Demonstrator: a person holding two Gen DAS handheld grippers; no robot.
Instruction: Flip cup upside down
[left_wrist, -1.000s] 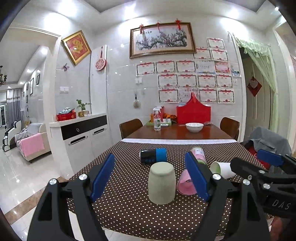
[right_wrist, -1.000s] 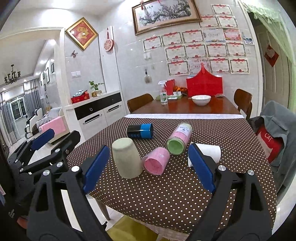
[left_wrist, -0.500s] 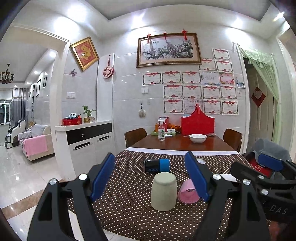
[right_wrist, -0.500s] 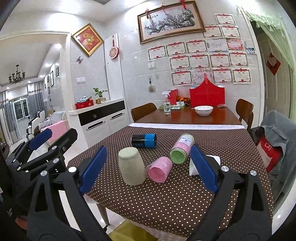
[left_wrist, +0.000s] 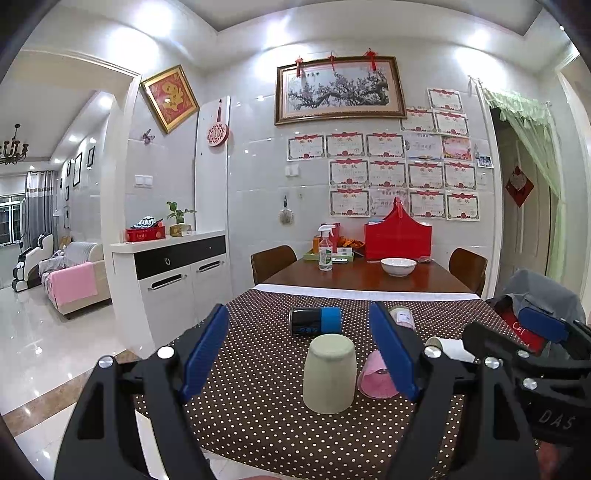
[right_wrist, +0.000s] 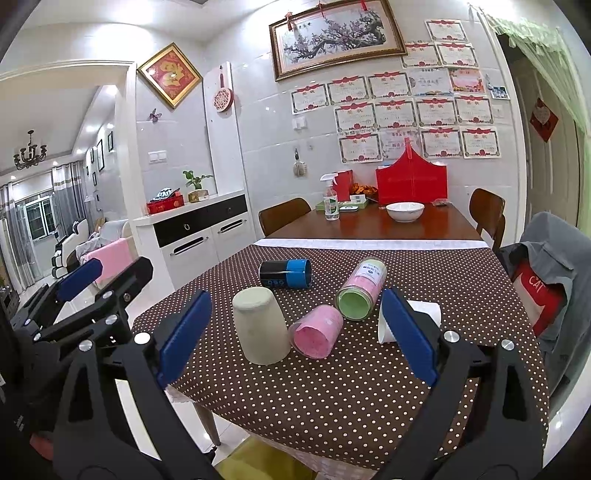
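A pale beige cup (left_wrist: 330, 373) stands upside down, mouth down, on the brown polka-dot tablecloth (left_wrist: 258, 413); it also shows in the right wrist view (right_wrist: 260, 325). My left gripper (left_wrist: 308, 356) is open and empty, held back from the cup near the table's front edge. My right gripper (right_wrist: 295, 341) is open and empty, also short of the table. Each gripper shows at the edge of the other's view.
A pink cup (right_wrist: 317, 331), a green-lidded pink jar (right_wrist: 360, 290), a black and blue can (right_wrist: 285, 273) and a white paper cup (right_wrist: 428, 314) lie on their sides behind the beige cup. A white bowl (right_wrist: 405, 211) and spray bottle (right_wrist: 331, 201) stand far back.
Both grippers have drawn back and tilted upward, so the table sits lower and farther in both views. The cups have not moved.
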